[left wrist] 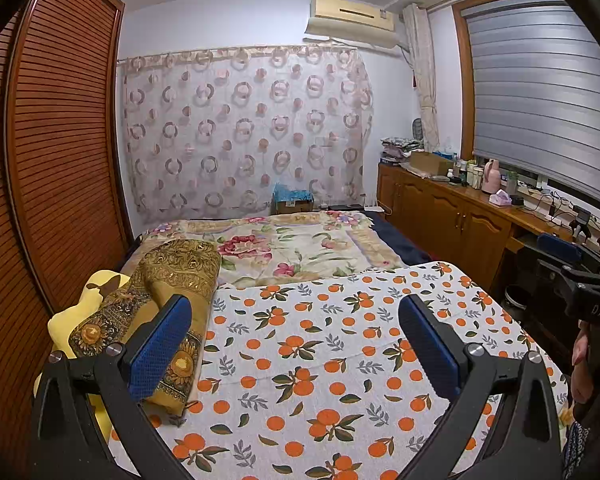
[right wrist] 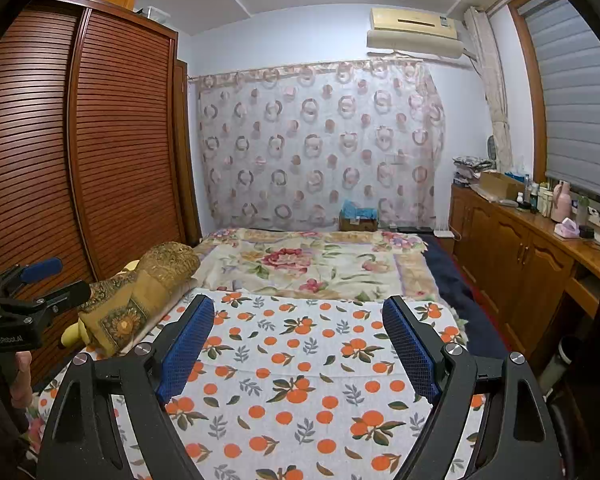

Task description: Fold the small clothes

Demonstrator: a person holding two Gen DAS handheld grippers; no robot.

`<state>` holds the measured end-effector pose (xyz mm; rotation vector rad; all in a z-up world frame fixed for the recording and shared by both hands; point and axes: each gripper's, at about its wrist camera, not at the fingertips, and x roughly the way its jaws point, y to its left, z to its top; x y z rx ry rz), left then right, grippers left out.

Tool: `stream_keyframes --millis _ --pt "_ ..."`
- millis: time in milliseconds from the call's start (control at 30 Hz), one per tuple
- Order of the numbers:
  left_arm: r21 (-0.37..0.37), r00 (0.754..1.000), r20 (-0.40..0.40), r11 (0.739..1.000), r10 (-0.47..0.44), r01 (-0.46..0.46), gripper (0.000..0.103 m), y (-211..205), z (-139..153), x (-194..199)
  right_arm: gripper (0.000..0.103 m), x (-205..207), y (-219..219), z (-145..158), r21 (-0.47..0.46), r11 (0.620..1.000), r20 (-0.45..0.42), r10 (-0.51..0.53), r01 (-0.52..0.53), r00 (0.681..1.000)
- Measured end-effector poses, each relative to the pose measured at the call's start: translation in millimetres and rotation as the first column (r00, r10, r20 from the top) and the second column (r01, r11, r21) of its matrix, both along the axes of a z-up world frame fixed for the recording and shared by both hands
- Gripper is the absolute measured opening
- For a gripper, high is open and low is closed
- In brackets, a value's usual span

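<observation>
Left-wrist view: my left tool (left wrist: pixel 296 340) hovers above the orange-print cloth (left wrist: pixel 320 340), its blue-padded fingers (left wrist: pixel 160 348) spread wide apart with nothing between them. The cloth lies flat on the bed, a shallow crease running across it. Left of it sit a gold patterned pillow (left wrist: pixel 172 280) and, pressed against that pillow's outer side, a yellow cushion (left wrist: pixel 84 308). Beyond lies a floral blanket (left wrist: pixel 292 248). At the right edge this view alone catches my right tool (left wrist: pixel 580 264) from the side — one blue pad visible, black frame, my hand (left wrist: pixel 584 364) below it; from here I cannot tell how far it gapes.

Right-wrist view: my right tool (right wrist: pixel 298 348) also hangs over the orange-print cloth (right wrist: pixel 300 380), fingers (right wrist: pixel 410 348) held well apart, gripping nothing. Here the cloth's far edge and the dark bedding (right wrist: pixel 460 292) on its right side show more fully. The left tool (right wrist: pixel 40 280) appears at the left edge, seen sidelong beside the slatted wardrobe (right wrist: pixel 120 140), and the yellow cushion is mostly hidden behind the gold pillow (right wrist: pixel 152 280).

Both views share the ring-patterned curtain (left wrist: pixel 244 128), the wooden counter (left wrist: pixel 496 200) crowded with bottles under the window blind (left wrist: pixel 540 100), and the wall air conditioner (left wrist: pixel 352 14).

No small garment separate from the orange-print cloth can be made out in either view.
</observation>
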<state>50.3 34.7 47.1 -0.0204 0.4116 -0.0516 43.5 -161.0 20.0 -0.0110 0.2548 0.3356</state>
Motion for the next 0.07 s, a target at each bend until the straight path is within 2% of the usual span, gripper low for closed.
stream_keyframes --millis 67 --pt "0.002 1.000 0.000 1.000 0.002 -0.002 0.103 -0.3 -0.2 -0.2 0.087 0.1 -0.4 0.0 -0.001 1.000 0.000 0.001 -0.001 1.000"
